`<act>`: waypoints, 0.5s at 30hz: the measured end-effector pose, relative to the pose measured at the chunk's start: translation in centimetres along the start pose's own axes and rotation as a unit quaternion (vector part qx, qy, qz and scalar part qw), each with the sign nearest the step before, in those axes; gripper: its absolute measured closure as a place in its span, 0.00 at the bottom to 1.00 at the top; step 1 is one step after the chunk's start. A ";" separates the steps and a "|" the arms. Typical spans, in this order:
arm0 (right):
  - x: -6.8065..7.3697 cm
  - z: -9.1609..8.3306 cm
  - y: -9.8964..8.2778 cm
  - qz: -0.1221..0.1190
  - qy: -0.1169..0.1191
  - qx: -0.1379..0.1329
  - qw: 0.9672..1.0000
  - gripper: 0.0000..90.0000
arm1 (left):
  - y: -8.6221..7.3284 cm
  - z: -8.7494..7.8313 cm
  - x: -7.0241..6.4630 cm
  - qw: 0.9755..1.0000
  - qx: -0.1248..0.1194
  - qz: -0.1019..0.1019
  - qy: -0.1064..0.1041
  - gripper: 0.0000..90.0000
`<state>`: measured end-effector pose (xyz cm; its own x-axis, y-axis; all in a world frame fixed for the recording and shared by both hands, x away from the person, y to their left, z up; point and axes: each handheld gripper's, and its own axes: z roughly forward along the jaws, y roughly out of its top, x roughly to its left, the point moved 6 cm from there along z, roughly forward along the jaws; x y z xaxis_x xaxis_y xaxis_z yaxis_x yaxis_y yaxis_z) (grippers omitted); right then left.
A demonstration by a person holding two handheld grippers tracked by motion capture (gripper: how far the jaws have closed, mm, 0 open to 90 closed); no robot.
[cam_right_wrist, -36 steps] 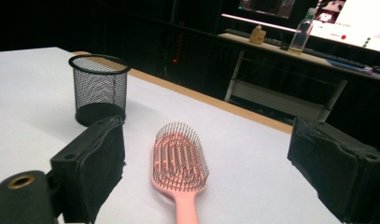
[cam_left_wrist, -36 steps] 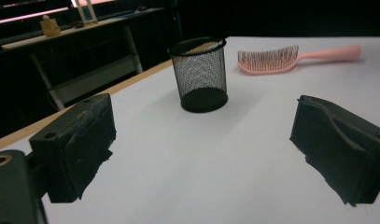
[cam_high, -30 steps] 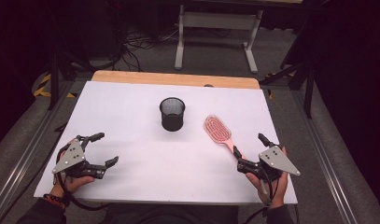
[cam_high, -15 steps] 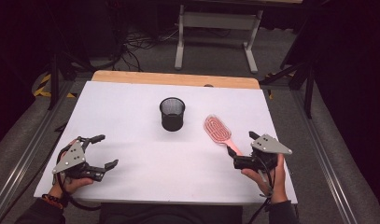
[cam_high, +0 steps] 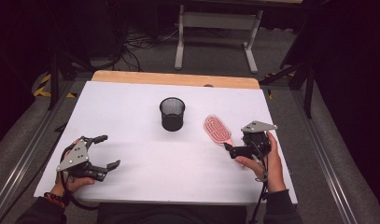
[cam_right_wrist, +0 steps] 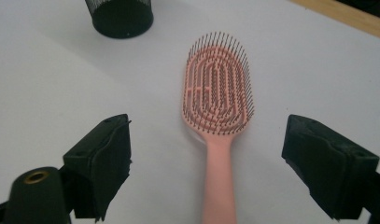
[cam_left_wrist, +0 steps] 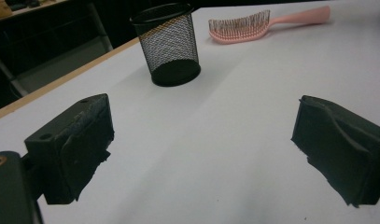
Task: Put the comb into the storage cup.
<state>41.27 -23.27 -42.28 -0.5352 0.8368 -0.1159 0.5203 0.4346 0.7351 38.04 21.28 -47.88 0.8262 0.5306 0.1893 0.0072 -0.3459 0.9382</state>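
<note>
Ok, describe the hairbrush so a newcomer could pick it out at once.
Start at the white table and find the black mesh cup near its middle. The hairbrush lies flat just right of that cup, bristles up, handle pointing toward the right hand-held gripper. It is the one pink thing there.

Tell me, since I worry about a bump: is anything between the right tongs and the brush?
Nothing visible. The right tongs stand open astride the brush handle, not touching it; the cup sits off to the side.
</note>
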 end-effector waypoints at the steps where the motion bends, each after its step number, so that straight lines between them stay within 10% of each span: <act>1: -0.2 0.6 0.0 -0.001 -0.006 0.016 1.000 0.18 | -0.1 0.1 0.0 1.000 0.004 0.002 0.000 0.07; 15: -1.6 5.4 -0.8 0.007 -0.011 0.139 0.990 0.26 | -0.2 0.4 -0.3 1.000 0.015 0.008 -0.006 0.07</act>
<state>45.30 -23.21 -46.28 -0.5135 0.8491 -0.1240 0.6927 0.4955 0.5240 38.02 20.95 -48.26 0.8326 0.5163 0.2006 0.0110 -0.3775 0.9260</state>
